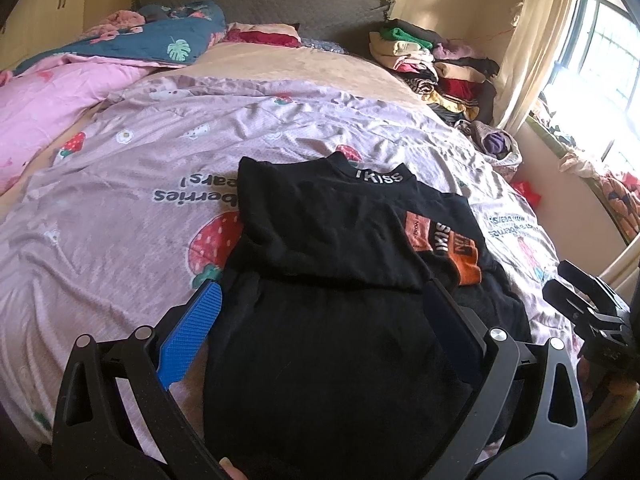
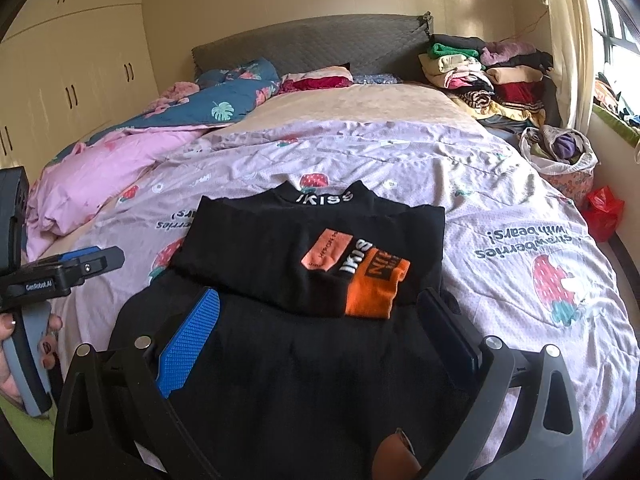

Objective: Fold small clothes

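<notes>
A black garment [image 1: 320,264] with white "IKISS" lettering at the collar and an orange patch [image 1: 452,248] lies partly folded on the lilac strawberry bedspread [image 1: 120,208]. Its sleeves are folded across the body. In the left wrist view my left gripper [image 1: 320,304] hovers open above the garment's lower half, with blue pads [image 1: 192,332] wide apart. In the right wrist view the same garment [image 2: 296,288] lies under my open right gripper [image 2: 320,312]. The left gripper [image 2: 96,260] shows at the left edge there, held by a hand [image 2: 24,344]. Neither gripper holds cloth.
A pink quilt [image 1: 44,104] and a blue leaf-print blanket [image 1: 160,40] are bunched at the bed's left. Stacked folded clothes [image 2: 492,76] sit at the far right by the grey headboard [image 2: 312,40]. A bag of clothes [image 2: 560,152] and a red bag [image 2: 604,212] lie near the window side.
</notes>
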`<state>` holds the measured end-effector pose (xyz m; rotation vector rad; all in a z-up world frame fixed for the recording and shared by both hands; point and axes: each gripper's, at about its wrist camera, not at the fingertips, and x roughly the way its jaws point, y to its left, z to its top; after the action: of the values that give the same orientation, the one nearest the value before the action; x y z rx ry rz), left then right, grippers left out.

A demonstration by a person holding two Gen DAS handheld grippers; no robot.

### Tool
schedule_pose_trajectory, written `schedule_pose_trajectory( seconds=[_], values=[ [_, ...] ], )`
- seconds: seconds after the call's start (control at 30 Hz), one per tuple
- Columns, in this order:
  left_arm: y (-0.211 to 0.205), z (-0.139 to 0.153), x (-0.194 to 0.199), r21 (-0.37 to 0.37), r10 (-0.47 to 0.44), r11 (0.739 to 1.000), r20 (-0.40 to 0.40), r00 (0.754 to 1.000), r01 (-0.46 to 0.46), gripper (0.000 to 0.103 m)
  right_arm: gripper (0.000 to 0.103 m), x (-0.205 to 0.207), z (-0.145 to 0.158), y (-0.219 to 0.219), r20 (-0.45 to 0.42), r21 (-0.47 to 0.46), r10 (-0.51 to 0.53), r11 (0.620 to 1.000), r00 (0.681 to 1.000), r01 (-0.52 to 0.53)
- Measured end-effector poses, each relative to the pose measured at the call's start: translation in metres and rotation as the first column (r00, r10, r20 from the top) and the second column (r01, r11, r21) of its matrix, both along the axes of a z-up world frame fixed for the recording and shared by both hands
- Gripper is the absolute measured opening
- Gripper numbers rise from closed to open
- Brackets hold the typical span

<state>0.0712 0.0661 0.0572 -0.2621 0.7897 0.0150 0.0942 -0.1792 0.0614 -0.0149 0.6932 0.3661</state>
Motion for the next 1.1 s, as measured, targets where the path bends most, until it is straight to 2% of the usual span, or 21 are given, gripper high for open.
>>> schedule_pose_trajectory(
  seconds=[0.43, 1.1],
  values=[
    [0.009, -0.018, -0.022, 0.024, 0.015, 1.0, -0.043, 0.999, -0.014, 0.093, 0.098, -0.025, -0.029, -0.002, -0.072, -0.047, 0.018, 0.999, 0.997, -0.021],
    [0.031, -0.045, -0.043, 0.051, 0.049, 0.998, -0.113, 0.992, -0.043, 0.094, 0.098, -0.048, -0.059, -0.034, -0.148, -0.075, -0.034, 0.997, 0.988, 0.023]
  ],
)
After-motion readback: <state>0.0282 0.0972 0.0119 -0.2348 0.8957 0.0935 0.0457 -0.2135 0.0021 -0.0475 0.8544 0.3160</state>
